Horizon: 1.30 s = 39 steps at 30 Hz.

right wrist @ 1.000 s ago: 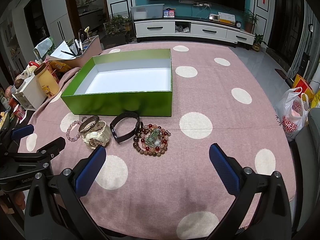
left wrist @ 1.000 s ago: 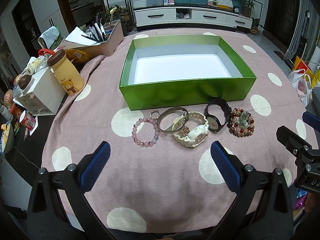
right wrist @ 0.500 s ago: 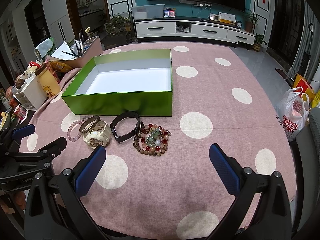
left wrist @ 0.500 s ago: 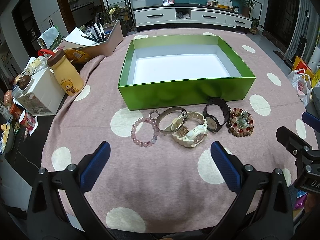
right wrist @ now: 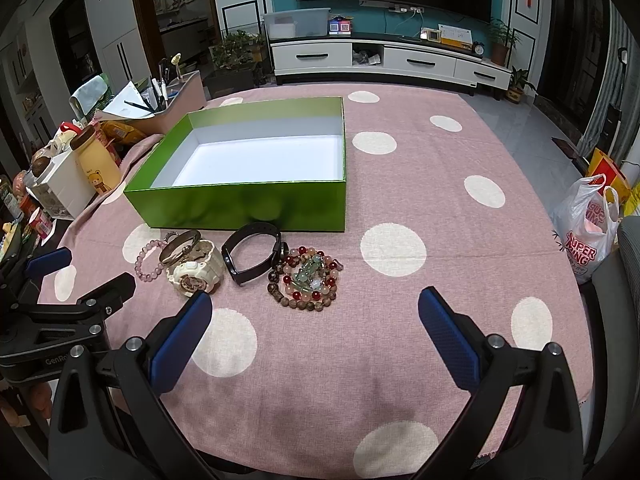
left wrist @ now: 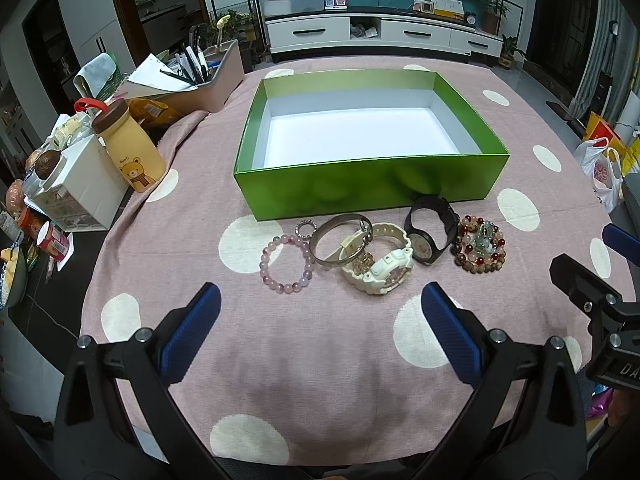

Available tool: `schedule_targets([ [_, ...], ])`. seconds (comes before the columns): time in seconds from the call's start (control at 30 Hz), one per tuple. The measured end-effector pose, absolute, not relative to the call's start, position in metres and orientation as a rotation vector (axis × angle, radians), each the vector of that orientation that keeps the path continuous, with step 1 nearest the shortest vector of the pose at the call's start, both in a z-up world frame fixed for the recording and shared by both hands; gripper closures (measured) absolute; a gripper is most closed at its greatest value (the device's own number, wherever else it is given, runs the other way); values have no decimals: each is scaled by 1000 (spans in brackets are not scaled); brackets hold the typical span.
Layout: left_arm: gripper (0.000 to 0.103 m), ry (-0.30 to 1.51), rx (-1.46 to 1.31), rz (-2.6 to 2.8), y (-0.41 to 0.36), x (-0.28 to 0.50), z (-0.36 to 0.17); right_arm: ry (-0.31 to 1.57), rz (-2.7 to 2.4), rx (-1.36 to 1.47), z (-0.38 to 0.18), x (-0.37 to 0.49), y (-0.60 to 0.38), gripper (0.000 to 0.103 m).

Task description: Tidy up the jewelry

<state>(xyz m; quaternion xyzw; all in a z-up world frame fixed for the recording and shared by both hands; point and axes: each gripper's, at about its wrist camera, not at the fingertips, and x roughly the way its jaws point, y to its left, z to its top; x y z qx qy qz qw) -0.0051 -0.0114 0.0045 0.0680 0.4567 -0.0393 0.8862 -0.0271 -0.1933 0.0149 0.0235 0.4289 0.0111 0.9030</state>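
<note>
An open green box (left wrist: pixel 360 194) (right wrist: pixel 248 206) with a white inside stands on the pink dotted tablecloth. In front of it lies a row of jewelry: a pale pink bead bracelet (left wrist: pixel 285 261), a small ring (left wrist: pixel 306 228), a metal bangle (left wrist: pixel 340 240), a cream watch (left wrist: pixel 380 268) (right wrist: pixel 196 270), a black watch (left wrist: pixel 430 232) (right wrist: pixel 252 258) and a coil of red-brown beads (left wrist: pixel 479 249) (right wrist: pixel 306 278). My left gripper (left wrist: pixel 320 300) is open, short of the row. My right gripper (right wrist: pixel 316 308) is open, just before the beads.
Left of the box stand a yellow bear bottle (left wrist: pixel 130 148), a white drawer unit (left wrist: pixel 76 188) and a pen tray (left wrist: pixel 192 84). A plastic bag (right wrist: pixel 588 224) hangs off the table's right edge. The cloth right of the box (right wrist: pixel 440 184) is bare.
Both views have crept slightly; the jewelry and box sit a touch further left in the left wrist view. Nothing was picked up and both grippers stay open.
</note>
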Motion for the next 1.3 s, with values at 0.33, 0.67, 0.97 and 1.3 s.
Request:
schedule_targets([
  [0.33,2,949,141,-82,-12,-5,5,886,23,49,15,-27,-193,1],
  [0.67,2,949,139,-84,-15,-5,4,886,23,49,15,-27,-193,1],
  [0.97,2,948,123,-98,-16,-3,4,882,26,50,15,-27,-193,1],
  [1.3,2,965,45,-95,7,4,-10,835,68,69,8,-30,-212,1],
])
